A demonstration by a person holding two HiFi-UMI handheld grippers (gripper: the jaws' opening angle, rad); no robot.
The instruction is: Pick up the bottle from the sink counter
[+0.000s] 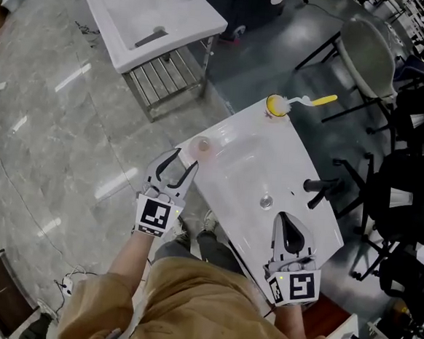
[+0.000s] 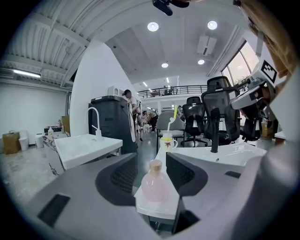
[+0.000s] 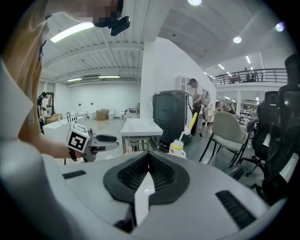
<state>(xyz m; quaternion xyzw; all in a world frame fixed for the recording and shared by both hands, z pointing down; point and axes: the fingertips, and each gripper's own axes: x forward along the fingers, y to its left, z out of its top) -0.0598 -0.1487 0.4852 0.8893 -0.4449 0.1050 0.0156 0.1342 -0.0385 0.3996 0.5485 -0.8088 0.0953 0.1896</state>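
At the corner of the white tabletop (image 1: 304,165) nearest the left hand stands the bottle (image 1: 203,145), upright, close to the edge. In the left gripper view the bottle (image 2: 153,185) reads as round-bellied and pale pink with a tan cap; it looks translucent, though the wide-angle blur makes that uncertain. Left hand-held gripper (image 1: 186,159): jaws wide apart, aimed at the bottle, which shows through the gap between them. From the head view the bottle sits just ahead of the fingertips (image 1: 195,165), not yet between the pads, and nothing touches it. Tabletop has a shallow basin moulded in, with a drain (image 1: 266,201) and a black faucet (image 1: 320,186) on the side towards the right hand. Far corner: a white cup (image 1: 277,106) with a yellow rim, holding a brush with a yellow handle (image 1: 321,100). Right hand-held gripper (image 1: 286,218): over the near right part of the tabletop, well apart from the bottle, jaws pressed together with nothing between them, as the right gripper view confirms (image 3: 149,161). Beyond, on the grey marble floor (image 1: 46,137), a second white sink unit (image 1: 154,18) on a metal frame. Dark office chairs (image 1: 408,188) crowd the right side.
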